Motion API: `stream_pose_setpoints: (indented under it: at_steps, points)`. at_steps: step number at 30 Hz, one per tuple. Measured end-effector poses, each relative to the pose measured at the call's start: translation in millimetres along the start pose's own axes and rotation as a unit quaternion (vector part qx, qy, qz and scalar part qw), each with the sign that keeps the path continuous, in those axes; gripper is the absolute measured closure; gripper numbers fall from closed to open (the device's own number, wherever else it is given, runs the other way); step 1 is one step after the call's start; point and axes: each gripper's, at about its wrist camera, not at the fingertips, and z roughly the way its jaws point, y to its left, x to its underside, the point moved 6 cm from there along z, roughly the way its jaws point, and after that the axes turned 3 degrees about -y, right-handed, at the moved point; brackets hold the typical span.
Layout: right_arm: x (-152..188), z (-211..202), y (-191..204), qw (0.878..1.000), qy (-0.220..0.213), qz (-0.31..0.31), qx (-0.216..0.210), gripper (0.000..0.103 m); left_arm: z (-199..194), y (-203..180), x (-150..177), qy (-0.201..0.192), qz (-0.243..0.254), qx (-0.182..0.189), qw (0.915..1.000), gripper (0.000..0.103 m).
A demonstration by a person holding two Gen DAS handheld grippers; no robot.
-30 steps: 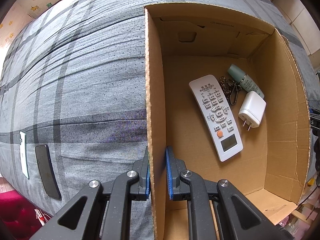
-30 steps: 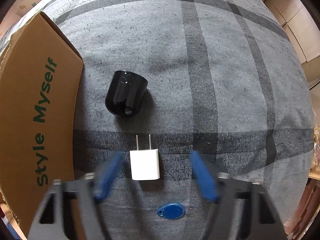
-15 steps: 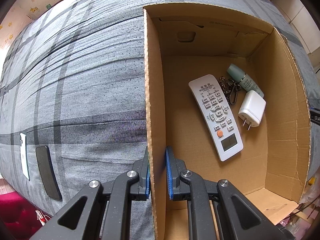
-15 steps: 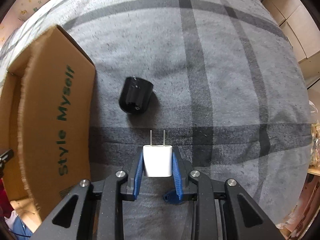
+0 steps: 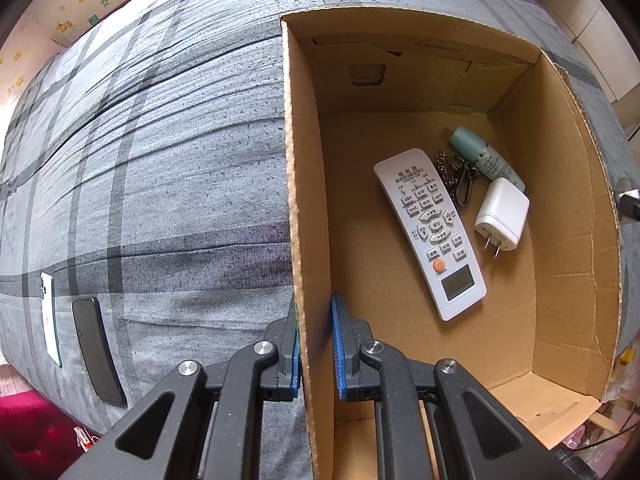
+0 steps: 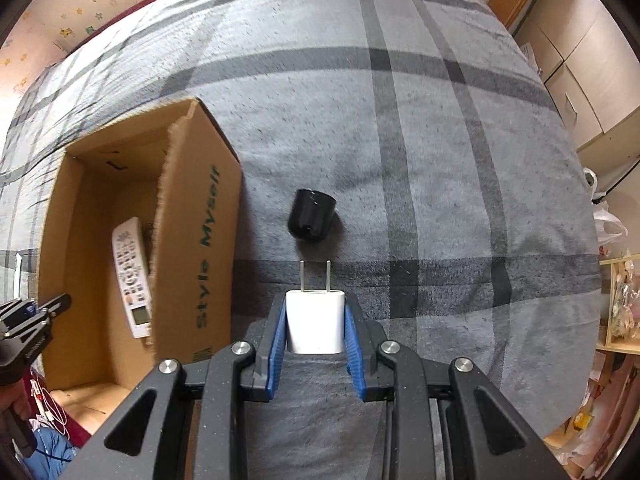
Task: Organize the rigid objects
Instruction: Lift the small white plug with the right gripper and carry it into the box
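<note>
My right gripper (image 6: pixel 315 316) is shut on a white plug charger (image 6: pixel 315 322), prongs pointing away, held above the grey plaid bed (image 6: pixel 440 160). A black cup-shaped object (image 6: pixel 312 220) lies on the bed just beyond it. To the left stands an open cardboard box (image 6: pixel 192 220). My left gripper (image 5: pixel 316 312) is shut on the box's left wall (image 5: pixel 304 200). Inside the box lie a white remote (image 5: pixel 430 232), a second white charger (image 5: pixel 502 214), a teal tube (image 5: pixel 484 158) and a key chain (image 5: pixel 456 178).
A black phone (image 5: pixel 98 354) and a white phone (image 5: pixel 50 312) lie near the bed's left edge. Cabinets (image 6: pixel 580 72) and a cluttered shelf (image 6: pixel 620 312) stand beyond the bed's right side. The bed drops off behind both grippers.
My right gripper shut on the white charger and lifted it off the bed; the box's inside came into its view. The blue tag is hidden now. The left gripper stayed put.
</note>
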Motion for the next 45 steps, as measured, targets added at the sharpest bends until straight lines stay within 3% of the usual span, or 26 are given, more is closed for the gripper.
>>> stream_pose_setpoints:
  at_steps: [13,21,34,45]
  points:
    - [-12,-56,57,0.998,-0.033,-0.04,-0.026,0.075,-1,-2,1,-0.004,0.009,0.003,0.9999,0.09]
    - [-11,-60,106,0.995,-0.033,-0.075,-0.054,0.075,-3,-4,1,-0.004,0.014,0.003,0.9999,0.09]
    - [2,-23,171,0.987,0.005,-0.144,-0.07,0.075,1,4,1,-0.002,0.009,0.014,0.9999,0.09]
    - [14,31,190,0.983,0.048,-0.169,-0.056,0.075,3,6,2,-0.005,0.007,0.021,0.9997,0.09]
